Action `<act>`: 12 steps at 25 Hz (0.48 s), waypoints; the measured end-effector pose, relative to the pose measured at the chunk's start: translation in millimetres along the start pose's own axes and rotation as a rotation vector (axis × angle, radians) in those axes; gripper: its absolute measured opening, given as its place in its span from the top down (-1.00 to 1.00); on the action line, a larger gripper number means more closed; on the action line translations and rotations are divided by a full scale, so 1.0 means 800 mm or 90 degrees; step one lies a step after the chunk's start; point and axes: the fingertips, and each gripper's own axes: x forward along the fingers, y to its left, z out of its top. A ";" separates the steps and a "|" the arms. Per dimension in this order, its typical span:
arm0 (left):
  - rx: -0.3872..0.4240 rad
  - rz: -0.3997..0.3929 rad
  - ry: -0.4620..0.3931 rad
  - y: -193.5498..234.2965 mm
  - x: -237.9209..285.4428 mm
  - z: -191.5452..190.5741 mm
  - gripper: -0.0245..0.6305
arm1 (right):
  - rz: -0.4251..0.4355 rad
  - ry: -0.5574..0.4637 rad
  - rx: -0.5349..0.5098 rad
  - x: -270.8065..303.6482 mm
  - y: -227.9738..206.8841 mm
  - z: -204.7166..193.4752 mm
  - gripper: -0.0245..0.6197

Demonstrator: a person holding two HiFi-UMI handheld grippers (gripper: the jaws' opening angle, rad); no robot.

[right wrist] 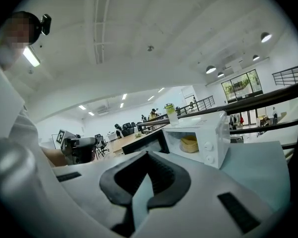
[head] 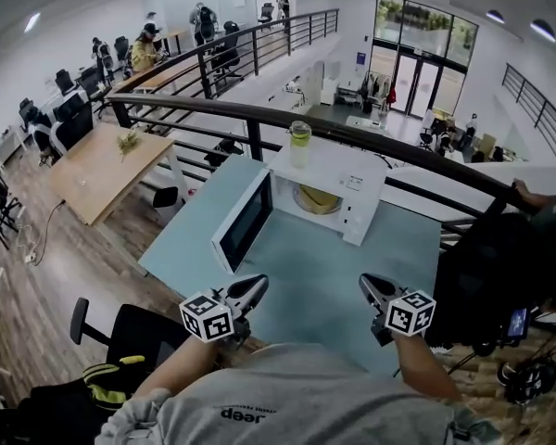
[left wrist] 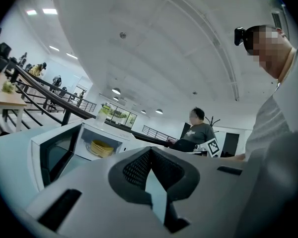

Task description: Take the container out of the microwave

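Head view: a white microwave (head: 357,185) stands at the far side of the pale blue table (head: 306,290), its door (head: 243,222) swung open to the left. The yellow container (head: 317,199) sits inside the cavity, and a bottle (head: 299,144) stands on top. The left hand-held gripper (head: 258,284) and right hand-held gripper (head: 366,281) hover at the near edge, well apart from the microwave.

Left gripper view: the jaws of the left hand-held gripper (left wrist: 150,150) meet at the tips with nothing between them. The container (left wrist: 102,148) lies far left, inside the microwave.

Right gripper view: the tips of the right hand-held gripper (right wrist: 148,155) are together and empty. The container (right wrist: 189,144) is inside the microwave, far right.
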 end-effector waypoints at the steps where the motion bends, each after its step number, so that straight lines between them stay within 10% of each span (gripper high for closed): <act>1: 0.002 0.000 0.003 0.000 0.015 0.000 0.88 | 0.003 0.003 -0.005 0.001 -0.010 0.003 0.87; 12: 0.016 -0.015 0.045 0.039 0.121 0.002 0.88 | 0.016 0.029 -0.033 0.057 -0.074 0.014 0.87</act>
